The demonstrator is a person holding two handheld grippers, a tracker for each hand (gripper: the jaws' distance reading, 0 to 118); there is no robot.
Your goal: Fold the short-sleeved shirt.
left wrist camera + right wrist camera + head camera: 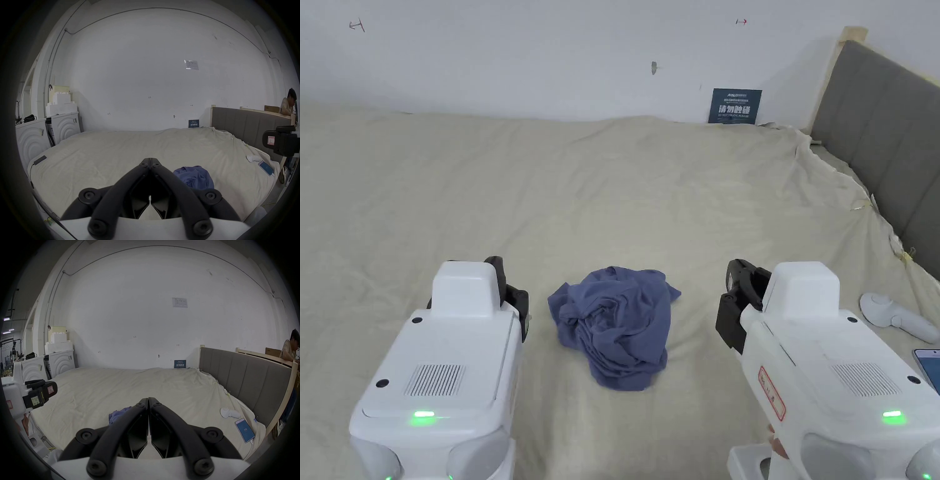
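Closest to me, on my left, the left hand-held gripper (509, 294) hovers over the bed (650, 187) with its jaws pressed together on nothing, as the left gripper view shows. Between my two tools lies the short-sleeved shirt (615, 325), a crumpled blue heap on the sheet, well short of either tip. On my right, the right hand-held gripper (737, 306) is likewise closed and empty. Farther right rest a white controller (894, 315) and a phone (928, 365).

Folding hasn't begun, I judge. I should first spread both jaws, then find the shoulders or hem in the bundle rather than pinching the middle, lift, and shake it flat before any fold.
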